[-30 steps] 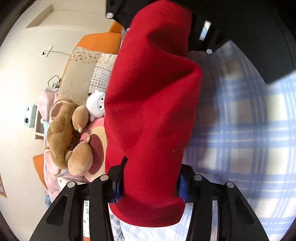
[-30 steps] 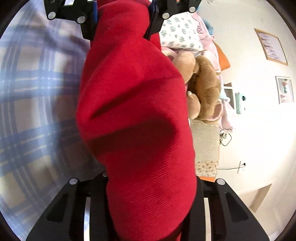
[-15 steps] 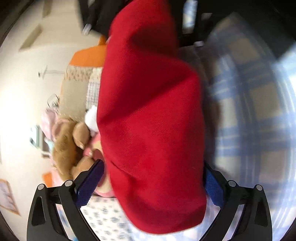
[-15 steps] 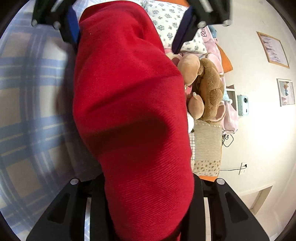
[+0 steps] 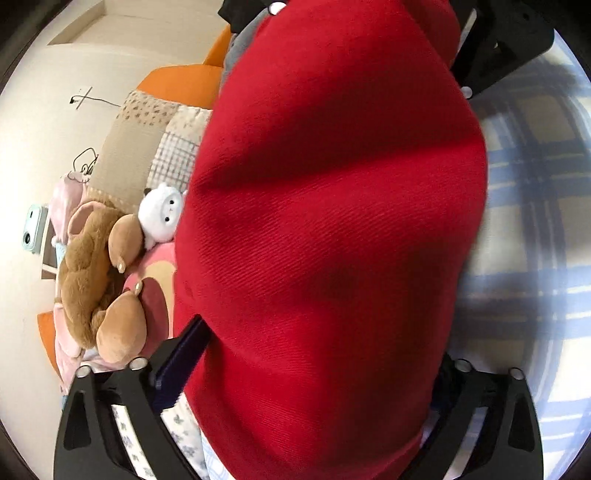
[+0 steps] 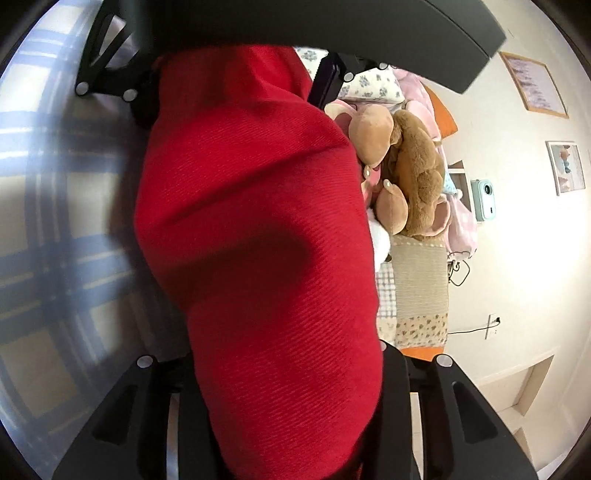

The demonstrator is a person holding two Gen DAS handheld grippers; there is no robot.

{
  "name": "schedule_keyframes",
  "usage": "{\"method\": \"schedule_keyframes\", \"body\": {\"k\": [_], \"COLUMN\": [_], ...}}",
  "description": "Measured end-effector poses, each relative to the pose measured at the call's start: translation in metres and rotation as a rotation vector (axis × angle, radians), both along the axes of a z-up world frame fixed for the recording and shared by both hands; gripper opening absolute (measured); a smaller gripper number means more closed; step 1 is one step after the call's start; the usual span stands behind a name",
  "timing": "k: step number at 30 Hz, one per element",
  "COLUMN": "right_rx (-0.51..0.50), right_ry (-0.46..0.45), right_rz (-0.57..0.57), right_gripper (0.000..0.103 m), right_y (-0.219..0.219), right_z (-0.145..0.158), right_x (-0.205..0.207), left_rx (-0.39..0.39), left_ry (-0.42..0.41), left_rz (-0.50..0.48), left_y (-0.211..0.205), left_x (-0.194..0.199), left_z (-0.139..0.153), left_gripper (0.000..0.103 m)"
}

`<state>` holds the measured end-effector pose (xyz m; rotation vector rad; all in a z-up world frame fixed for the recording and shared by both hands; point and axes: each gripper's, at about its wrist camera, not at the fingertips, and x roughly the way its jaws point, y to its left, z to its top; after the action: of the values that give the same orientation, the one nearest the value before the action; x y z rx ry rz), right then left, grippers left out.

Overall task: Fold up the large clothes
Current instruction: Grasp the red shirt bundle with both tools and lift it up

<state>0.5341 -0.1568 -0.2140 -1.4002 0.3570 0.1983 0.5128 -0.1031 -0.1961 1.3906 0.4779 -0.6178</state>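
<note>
A thick roll of red garment (image 5: 332,240) stretches between my two grippers above the blue plaid bedsheet (image 5: 535,221). In the left wrist view my left gripper (image 5: 317,350) has its jaws spread wide around the near end of the roll; they are closing, and the blue left pad (image 5: 181,354) sits just beside the cloth. The right finger is hidden behind the fabric. My right gripper (image 6: 284,362) is shut on the other end of the red garment (image 6: 258,240). Each gripper shows at the top of the other's view: the left gripper (image 6: 232,85), the right gripper (image 5: 369,29).
Plush toys (image 5: 92,277) and patchwork pillows (image 5: 147,147) are piled along the head of the bed, beside an orange headboard (image 5: 177,79). A small teal device (image 6: 484,199) and framed pictures (image 6: 565,166) hang on the wall. Plaid sheet (image 6: 55,221) lies under the roll.
My left gripper let go of the red roll and spread its jaws wide around it, then sank a little. The two grippers have come closer together. The right grip has not changed.
</note>
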Motion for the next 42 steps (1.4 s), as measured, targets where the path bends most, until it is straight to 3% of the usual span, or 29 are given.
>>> {"method": "schedule_keyframes", "body": {"k": [5,9,18,29,35,40,42], "right_rx": [-0.013,-0.018,-0.038,-0.127,-0.144,-0.131,-0.128], "right_ry": [-0.045,-0.104,-0.248,-0.383,-0.404,-0.385,-0.359], "right_rz": [-0.002,0.003,-0.073,-0.284,-0.42,-0.481,-0.483], "right_gripper": [0.03,0.029,0.029,0.03,0.03,0.03,0.03], "right_y": [0.001,-0.001,-0.053,-0.2,-0.269,-0.298,-0.305], "right_z": [0.005,0.024,0.088,0.185,0.187,0.163,0.143], "right_x": [0.0,-0.001,-0.024,-0.126,-0.23,-0.272,-0.284], "left_rx": [-0.022,-0.036,-0.144,-0.256,-0.272,-0.227,-0.196], "left_ry": [-0.039,-0.083,-0.174,-0.295,-0.293,-0.285,-0.281], "left_rz": [0.012,0.011,-0.064,-0.302,-0.437,-0.508,-0.531], "left_y": [0.006,0.004,-0.051,-0.203,-0.269,-0.293,-0.294], "left_x": [-0.009,-0.008,-0.033,-0.153,-0.23,-0.269,-0.257], "left_z": [0.017,0.037,0.093,0.18,0.178,0.144,0.128], "left_gripper": [0.064,0.055,0.05,0.05,0.05,0.05,0.05]}}
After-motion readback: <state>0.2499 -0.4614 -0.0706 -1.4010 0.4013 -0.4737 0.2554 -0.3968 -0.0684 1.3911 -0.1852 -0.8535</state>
